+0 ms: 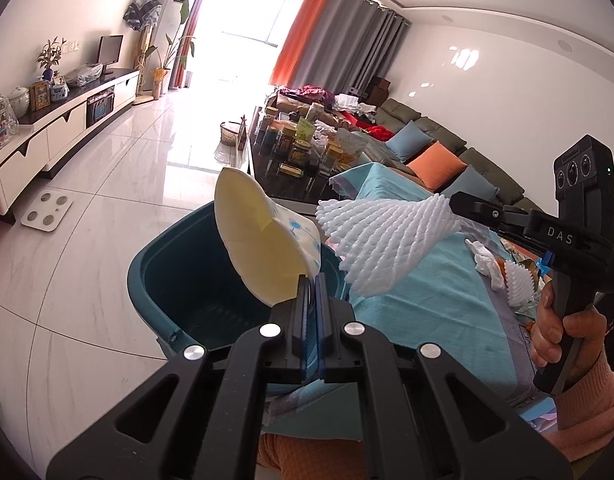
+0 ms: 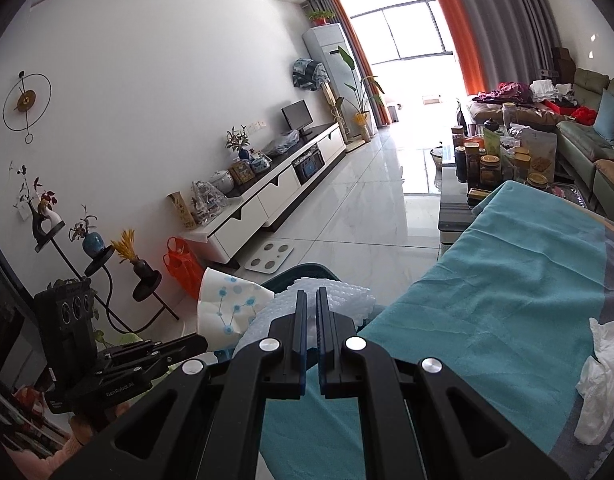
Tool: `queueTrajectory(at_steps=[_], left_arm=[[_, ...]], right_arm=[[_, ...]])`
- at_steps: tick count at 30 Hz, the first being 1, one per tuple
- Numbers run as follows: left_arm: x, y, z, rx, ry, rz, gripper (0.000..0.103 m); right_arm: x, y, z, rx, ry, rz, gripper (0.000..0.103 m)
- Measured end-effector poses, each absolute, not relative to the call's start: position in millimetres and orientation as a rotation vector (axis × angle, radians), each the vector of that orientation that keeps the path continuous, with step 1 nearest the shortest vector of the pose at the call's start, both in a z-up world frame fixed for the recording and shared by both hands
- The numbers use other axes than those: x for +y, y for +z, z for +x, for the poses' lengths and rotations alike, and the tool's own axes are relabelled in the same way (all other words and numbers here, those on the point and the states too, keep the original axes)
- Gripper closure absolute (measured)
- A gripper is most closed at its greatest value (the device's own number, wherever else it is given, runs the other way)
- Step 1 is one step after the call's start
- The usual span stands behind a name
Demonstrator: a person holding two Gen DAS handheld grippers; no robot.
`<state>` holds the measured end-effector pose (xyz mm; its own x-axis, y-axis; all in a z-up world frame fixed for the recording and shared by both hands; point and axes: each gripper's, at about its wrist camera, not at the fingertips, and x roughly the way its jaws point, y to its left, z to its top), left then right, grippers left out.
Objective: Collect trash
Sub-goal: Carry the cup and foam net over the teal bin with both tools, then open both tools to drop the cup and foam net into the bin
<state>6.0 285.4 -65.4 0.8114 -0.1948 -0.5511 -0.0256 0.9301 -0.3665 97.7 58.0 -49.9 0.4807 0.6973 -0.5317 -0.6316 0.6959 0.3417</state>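
Note:
My left gripper (image 1: 313,280) is shut on a crushed paper cup (image 1: 259,236), cream inside with a blue dot pattern, and holds it over the open teal bin (image 1: 179,276). My right gripper (image 2: 311,294) is shut on a white foam fruit net (image 2: 339,300), also above the bin (image 2: 307,270). In the left wrist view the net (image 1: 387,236) hangs from the right gripper (image 1: 453,200) just right of the cup. The cup also shows in the right wrist view (image 2: 231,304). A crumpled white tissue (image 2: 599,372) lies on the teal cloth (image 2: 507,280).
A second foam net (image 1: 519,284) and a tissue (image 1: 487,264) lie on the cloth-covered table (image 1: 427,312). A coffee table crowded with jars (image 1: 307,148) stands beyond, a sofa (image 1: 447,152) to the right. A scale (image 1: 47,210) lies on the tiled floor by the TV cabinet (image 1: 67,120).

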Motion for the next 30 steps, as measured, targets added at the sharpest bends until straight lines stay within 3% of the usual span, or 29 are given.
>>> queueTrajectory(at_steps=[30], left_arm=[[313, -125, 68, 0.783, 0.034, -0.390, 0.099]], right_arm=[[149, -93, 119, 0.859, 0.841, -0.095, 0.099]])
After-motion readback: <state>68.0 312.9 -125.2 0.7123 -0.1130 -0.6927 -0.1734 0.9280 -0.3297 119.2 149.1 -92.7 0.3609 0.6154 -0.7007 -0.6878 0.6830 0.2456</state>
